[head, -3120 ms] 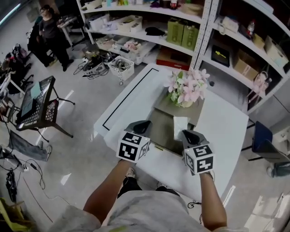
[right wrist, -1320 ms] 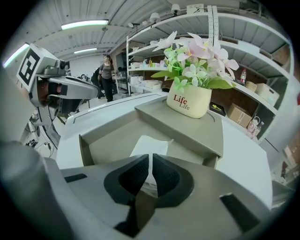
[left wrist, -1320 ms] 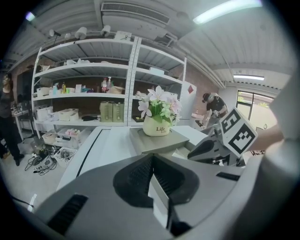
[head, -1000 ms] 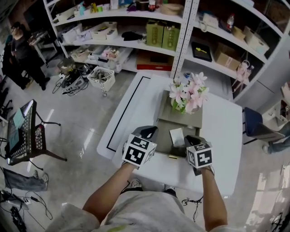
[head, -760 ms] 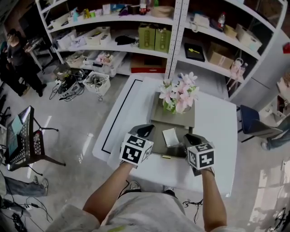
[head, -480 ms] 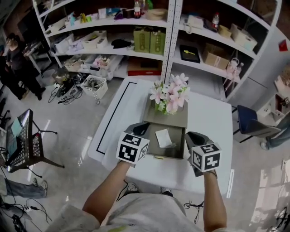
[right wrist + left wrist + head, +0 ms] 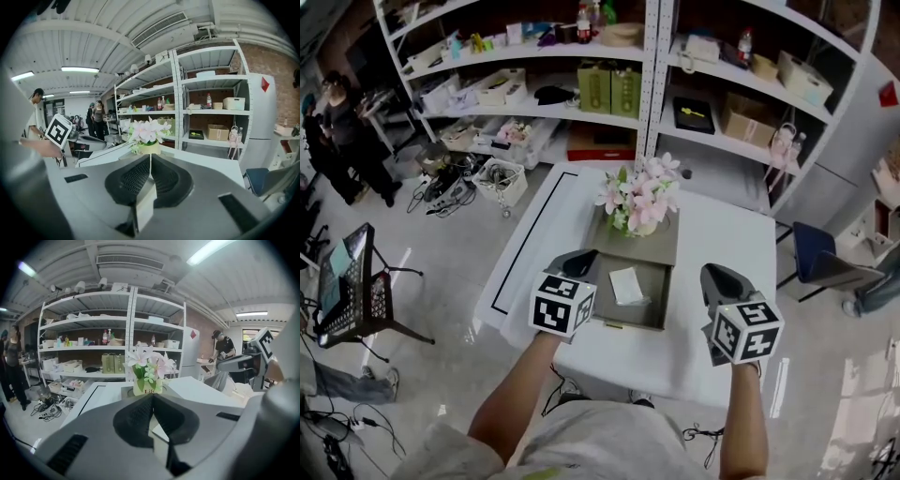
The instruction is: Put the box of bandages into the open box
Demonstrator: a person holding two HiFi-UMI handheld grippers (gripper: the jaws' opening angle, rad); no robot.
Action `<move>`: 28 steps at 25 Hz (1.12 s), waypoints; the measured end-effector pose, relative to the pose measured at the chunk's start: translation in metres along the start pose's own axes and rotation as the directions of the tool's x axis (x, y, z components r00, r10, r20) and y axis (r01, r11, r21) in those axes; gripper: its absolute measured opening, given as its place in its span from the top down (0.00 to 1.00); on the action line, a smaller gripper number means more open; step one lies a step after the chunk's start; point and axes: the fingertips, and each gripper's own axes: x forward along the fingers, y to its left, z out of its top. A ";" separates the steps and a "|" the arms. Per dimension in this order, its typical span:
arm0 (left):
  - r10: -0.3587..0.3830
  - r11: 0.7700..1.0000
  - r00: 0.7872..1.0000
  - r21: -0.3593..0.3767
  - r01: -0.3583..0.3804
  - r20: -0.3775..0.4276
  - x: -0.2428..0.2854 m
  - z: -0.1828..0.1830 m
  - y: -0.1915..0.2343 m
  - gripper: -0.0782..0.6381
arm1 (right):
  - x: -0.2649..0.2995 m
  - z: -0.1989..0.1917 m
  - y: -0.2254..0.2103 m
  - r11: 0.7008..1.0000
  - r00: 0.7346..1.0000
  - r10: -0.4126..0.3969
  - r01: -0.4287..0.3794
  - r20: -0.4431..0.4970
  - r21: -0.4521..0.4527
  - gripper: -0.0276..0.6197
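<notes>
White bandage box (image 7: 626,286) lies flat inside grey open box (image 7: 655,298), toward counter's (image 7: 727,239) near edge. We hold left tool (image 7: 572,262) just beside box's left wall, jaws together, nothing between. Right tool (image 7: 719,278) well clear toward counter's right edge, jaws also closed, empty. Flower pot (image 7: 636,197) just behind open box.

— We see a white bench (image 7: 717,258), a dull grey open box (image 7: 650,300), the box of bandages (image 7: 626,286) white.

— And we note pink flowers (image 7: 636,192) with green leaves, black-and-white square markers on the left gripper (image 7: 578,257) and right gripper (image 7: 718,278).
</notes>
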 end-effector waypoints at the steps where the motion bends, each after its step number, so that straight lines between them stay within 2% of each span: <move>1: 0.009 1.000 1.000 -0.001 -0.009 0.005 -0.001 0.002 0.000 0.89 | -0.004 0.003 -0.003 1.000 1.000 -0.006 0.005 0.015 0.003 0.94; 5: 0.025 1.000 1.000 0.003 -0.025 0.016 -0.003 0.006 -0.003 0.89 | -0.019 0.012 -0.012 0.999 0.996 -0.015 0.012 0.083 0.036 0.95; 10: 0.036 0.999 0.999 0.006 -0.036 0.017 -0.004 0.006 -0.005 0.89 | -0.023 0.016 -0.014 1.000 0.993 -0.021 0.021 0.120 0.007 0.95; 28: 0.024 1.000 1.000 0.012 -0.024 0.009 -0.005 0.003 -0.009 0.89 | -0.019 0.007 -0.009 1.000 0.996 -0.021 0.022 0.090 -0.014 0.95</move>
